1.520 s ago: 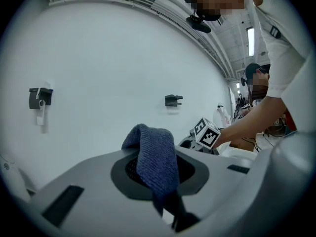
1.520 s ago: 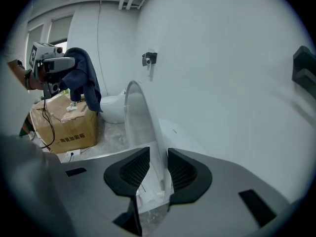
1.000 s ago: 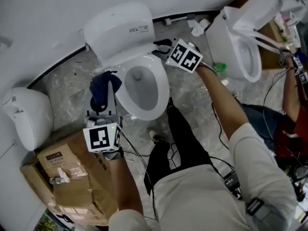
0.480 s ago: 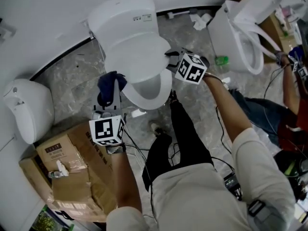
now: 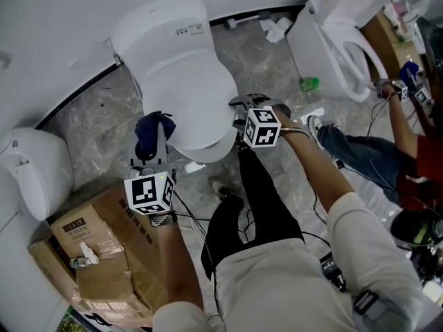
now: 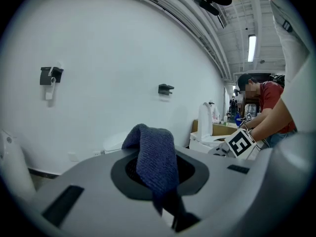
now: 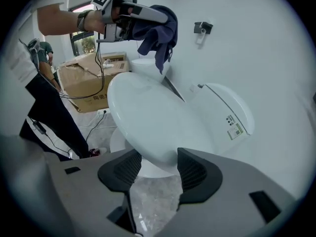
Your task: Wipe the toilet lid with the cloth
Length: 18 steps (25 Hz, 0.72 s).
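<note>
Fingers of our left gripper (image 5: pixel 159 147) pinch the dark blue knitted cloth (image 5: pixel 151 126), just left of the closed white plastic toilet lid (image 5: pixel 183 81). Right gripper (image 7: pixel 155 169) fingers, just spreading, frame the lid's front rim without pressing.

Toilet lid (image 5: pixel 185 81) lowered; right hand-held gripper (image 5: pixel 237 111) opening around its edge.

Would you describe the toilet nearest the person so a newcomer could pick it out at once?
Follow the white wall to the white ceramic toilet straight ahead of the person. Unlike the white toilet to its right, whose lid stands raised, its smooth oval lid is shut, and a dark blue cloth hangs beside it.
</note>
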### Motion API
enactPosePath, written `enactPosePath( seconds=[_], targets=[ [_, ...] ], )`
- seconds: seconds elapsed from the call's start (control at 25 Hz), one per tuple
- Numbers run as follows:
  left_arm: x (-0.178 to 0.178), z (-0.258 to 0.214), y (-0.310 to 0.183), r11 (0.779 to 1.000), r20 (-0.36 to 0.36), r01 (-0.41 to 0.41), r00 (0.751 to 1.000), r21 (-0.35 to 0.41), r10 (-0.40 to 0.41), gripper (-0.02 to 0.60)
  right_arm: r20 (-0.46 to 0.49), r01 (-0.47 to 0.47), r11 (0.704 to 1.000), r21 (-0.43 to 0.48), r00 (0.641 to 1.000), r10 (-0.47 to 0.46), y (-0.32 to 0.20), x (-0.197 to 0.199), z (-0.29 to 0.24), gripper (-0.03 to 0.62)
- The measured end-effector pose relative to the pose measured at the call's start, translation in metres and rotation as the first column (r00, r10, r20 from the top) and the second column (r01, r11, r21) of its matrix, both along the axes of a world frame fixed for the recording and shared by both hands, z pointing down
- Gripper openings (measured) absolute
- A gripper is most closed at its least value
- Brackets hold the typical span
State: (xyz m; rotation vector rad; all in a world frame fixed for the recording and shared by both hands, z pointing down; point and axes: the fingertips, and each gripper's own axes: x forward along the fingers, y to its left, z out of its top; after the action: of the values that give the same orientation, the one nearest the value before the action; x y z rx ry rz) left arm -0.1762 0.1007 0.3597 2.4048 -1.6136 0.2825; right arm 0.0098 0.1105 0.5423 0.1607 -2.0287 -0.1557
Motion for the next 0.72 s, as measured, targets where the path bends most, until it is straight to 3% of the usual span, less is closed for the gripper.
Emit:
enactPosePath(
  seconds=[0.24,0.44,0.72],
  targets=[
    [0.011,0.026,-0.013,0.999,-0.012,-0.006,1.000,-0.035,0.006,0.054,-0.087,0.079,0.996,-0.042,0.993,-0.082,0.031,0.007,0.040,0.273],
    [0.022,0.051,-0.025,0.998,-0.007,-0.018,1.000,-0.065,0.017,0.054,-0.087,0.117,0.990,-0.076,0.989,-0.123,0.047,0.007,0.056,0.291],
    [0.029,0.084,-0.041,0.994,-0.002,-0.004,1.000,-0.111,0.004,0.054,-0.099,0.155,0.969,-0.195,0.979,-0.176,0.063,0.011,0.080,0.298]
  ],
)
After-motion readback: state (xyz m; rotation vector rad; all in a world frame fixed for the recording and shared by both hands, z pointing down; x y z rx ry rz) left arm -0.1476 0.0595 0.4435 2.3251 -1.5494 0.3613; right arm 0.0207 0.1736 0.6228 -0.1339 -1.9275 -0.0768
